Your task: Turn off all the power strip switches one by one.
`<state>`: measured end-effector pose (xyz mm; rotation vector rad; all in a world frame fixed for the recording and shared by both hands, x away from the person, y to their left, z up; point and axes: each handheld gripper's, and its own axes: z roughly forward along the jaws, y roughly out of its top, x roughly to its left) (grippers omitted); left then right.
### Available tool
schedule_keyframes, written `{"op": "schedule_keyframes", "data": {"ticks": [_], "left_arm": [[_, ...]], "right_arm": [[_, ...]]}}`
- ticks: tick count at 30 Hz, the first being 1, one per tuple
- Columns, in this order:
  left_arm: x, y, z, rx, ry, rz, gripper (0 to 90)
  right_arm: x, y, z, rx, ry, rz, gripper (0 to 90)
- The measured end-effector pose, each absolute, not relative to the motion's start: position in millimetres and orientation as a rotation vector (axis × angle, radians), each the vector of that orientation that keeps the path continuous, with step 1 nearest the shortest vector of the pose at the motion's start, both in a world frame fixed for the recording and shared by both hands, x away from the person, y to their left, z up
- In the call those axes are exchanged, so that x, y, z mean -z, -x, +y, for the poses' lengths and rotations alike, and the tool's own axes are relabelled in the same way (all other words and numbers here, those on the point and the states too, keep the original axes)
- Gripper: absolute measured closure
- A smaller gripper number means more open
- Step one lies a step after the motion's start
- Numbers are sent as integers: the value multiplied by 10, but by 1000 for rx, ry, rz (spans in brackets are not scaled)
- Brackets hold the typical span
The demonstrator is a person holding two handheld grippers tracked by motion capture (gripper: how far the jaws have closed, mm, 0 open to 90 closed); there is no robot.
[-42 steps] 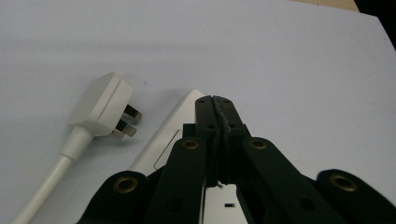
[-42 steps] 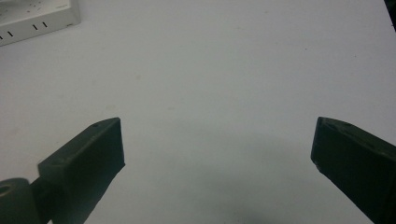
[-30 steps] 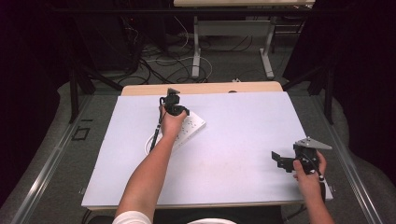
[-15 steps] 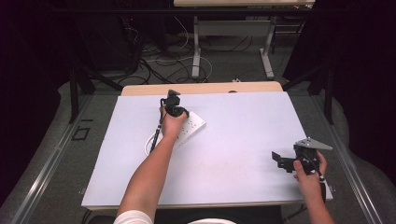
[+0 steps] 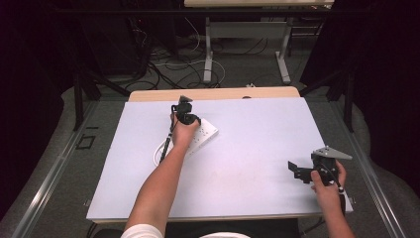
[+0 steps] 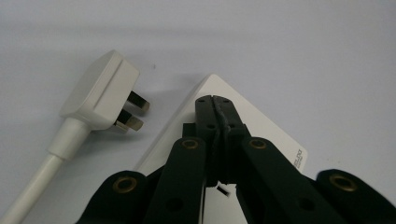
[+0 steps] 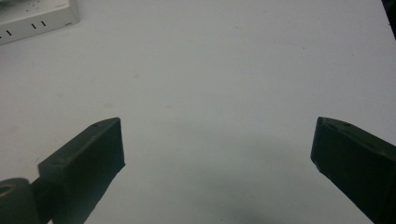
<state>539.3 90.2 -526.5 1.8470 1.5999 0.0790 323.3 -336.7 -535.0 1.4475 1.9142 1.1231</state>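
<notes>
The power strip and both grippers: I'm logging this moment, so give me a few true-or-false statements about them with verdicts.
1. The left gripper has its fingers closed together over the white power strip. True.
2. The white plug is pushed into the power strip. False: it lies loose on the table beside the strip, its metal pins bare.
3. The right gripper has its fingers spread wide with nothing between them. True.
4. The right gripper is touching the power strip. False: in the high view it sits near the table's right edge, well apart from the strip.
5. The plug's cable is black. False: it is white.
</notes>
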Motion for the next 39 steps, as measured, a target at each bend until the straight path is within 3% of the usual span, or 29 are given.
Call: {"op": "schedule_keyframes", "data": {"ticks": [23,39], "left_arm": [[5157,-5279,1033,-132,-1799,1592,900],[5022,-5046,1156,-121,-1823,1496,724]], "right_arm": [[5342,-3227,-3354,-1122,-1441,1915,21],[5341,-3229,-3353,-1121,-1438,1900,21]]}}
